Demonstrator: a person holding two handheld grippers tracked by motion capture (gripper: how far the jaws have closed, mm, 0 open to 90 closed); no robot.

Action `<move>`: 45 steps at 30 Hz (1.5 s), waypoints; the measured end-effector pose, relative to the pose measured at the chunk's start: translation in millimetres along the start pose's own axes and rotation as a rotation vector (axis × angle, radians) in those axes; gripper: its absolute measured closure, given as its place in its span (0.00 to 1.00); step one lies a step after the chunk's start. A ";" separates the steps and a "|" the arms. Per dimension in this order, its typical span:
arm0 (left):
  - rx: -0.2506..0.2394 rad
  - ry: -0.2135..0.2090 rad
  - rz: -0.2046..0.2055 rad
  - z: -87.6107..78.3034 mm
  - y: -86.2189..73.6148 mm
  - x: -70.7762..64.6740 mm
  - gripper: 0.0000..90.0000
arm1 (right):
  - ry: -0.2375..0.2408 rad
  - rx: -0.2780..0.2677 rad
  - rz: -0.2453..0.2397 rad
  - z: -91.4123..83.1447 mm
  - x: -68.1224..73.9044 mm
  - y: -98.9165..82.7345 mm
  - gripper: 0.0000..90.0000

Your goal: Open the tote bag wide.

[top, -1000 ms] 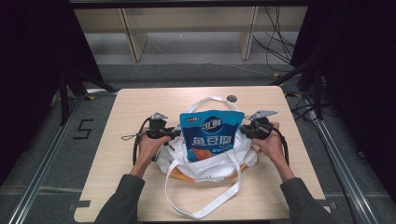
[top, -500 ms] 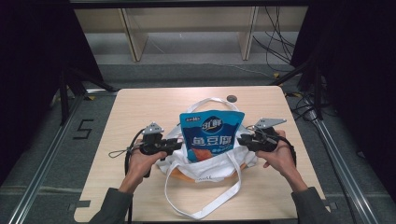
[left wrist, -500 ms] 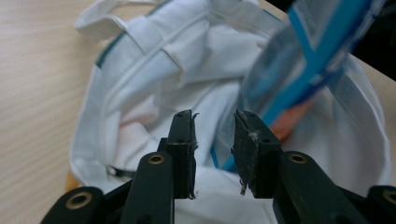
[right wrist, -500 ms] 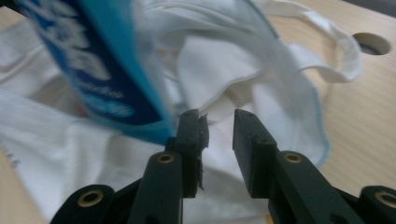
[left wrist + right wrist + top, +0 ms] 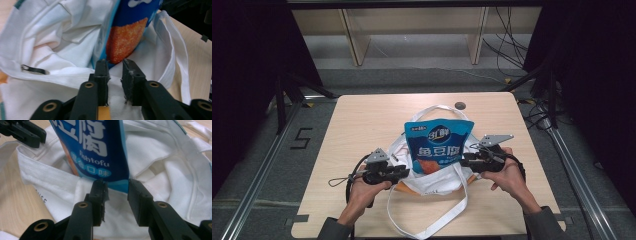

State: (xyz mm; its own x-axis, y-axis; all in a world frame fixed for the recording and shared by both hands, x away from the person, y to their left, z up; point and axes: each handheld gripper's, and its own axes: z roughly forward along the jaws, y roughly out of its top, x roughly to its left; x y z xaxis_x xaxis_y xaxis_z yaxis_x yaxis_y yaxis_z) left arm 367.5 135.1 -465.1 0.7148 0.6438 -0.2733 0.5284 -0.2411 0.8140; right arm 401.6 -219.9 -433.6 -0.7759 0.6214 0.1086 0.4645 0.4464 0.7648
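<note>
We saw the blue snack pouch (image 5: 439, 146) standing in the white tote bag (image 5: 432, 179); left gripper (image 5: 114, 65) and right gripper (image 5: 115, 185) fingers, parted, straddled the bag's rim beside it.

The table (image 5: 362, 120) is evenly lit from above, with dark surroundings. Both gripper views are blurred up close, and the white bag (image 5: 50, 45) appears slightly overexposed.

High view overhead, facing forward — tool views close, sharing bag (image 5: 432, 180).
</note>
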 end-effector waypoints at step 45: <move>0.149 0.095 0.125 54.7 -23.5 13.7 0.99 | -0.055 0.200 -0.054 56.2 17.5 -36.7 0.97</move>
State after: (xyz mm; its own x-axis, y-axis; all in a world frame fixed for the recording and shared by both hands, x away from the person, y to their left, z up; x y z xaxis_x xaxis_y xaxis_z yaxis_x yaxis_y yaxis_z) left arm 390.0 109.9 -516.1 0.7363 0.6661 -0.1191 0.5051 -0.4239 0.7518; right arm 394.9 -189.2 -495.5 -0.7800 0.6249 0.0323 0.5031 0.5955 0.6263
